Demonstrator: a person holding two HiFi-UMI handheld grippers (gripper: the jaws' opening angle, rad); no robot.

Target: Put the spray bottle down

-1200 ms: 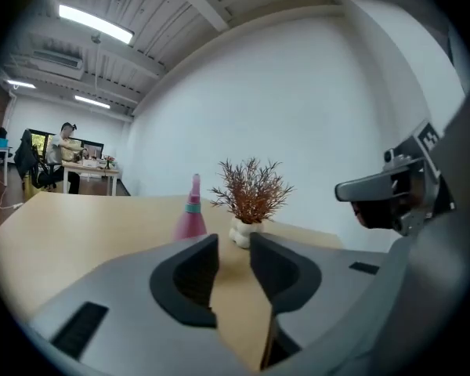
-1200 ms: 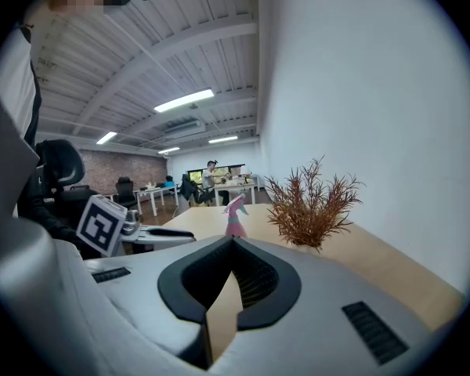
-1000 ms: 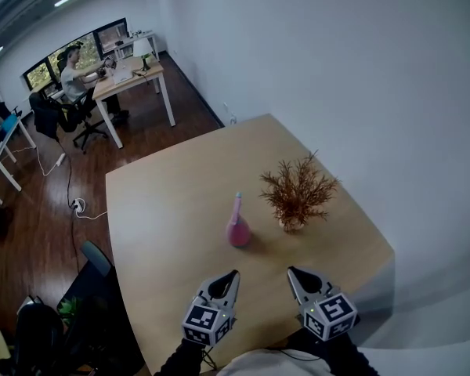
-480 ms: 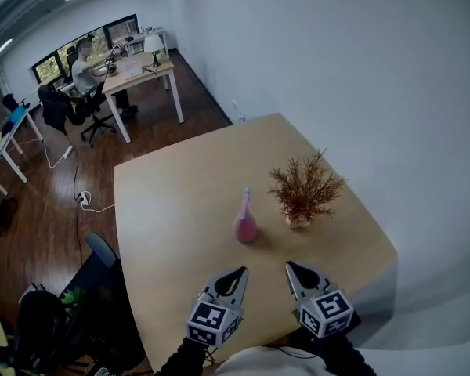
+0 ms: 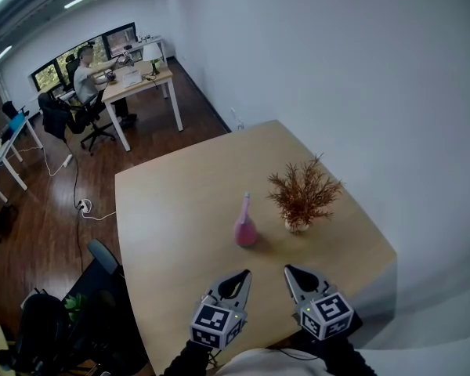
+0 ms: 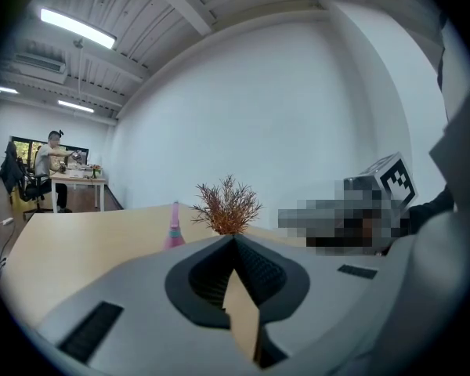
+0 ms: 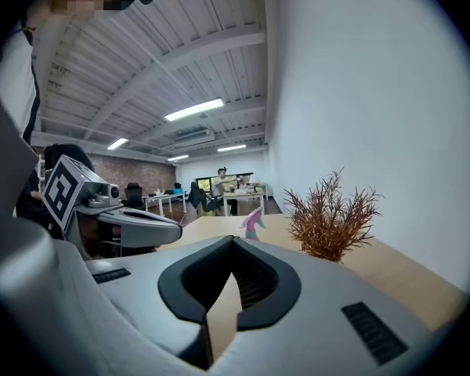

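Observation:
A pink spray bottle (image 5: 245, 225) stands upright by itself in the middle of the wooden table (image 5: 172, 210); no gripper touches it. It also shows small in the left gripper view, spray bottle (image 6: 174, 230), and in the right gripper view, spray bottle (image 7: 253, 223). My left gripper (image 5: 244, 273) and right gripper (image 5: 287, 270) hover side by side over the table's near edge, well short of the bottle. Both are shut and hold nothing. The left gripper (image 6: 235, 238) has its jaws tip to tip, and so does the right gripper (image 7: 235, 240).
A dried reddish-brown plant (image 5: 301, 197) in a small pot stands just right of the bottle. A white wall runs along the table's right side. Beyond the far edge are wooden floor, a desk (image 5: 137, 81) with a seated person (image 5: 84, 77), and a chair (image 5: 102, 255) at the left.
The head view has shifted a little, so the table sits slightly differently in frame. The left gripper has risen a touch. The bottle has not moved and both grippers stay shut.

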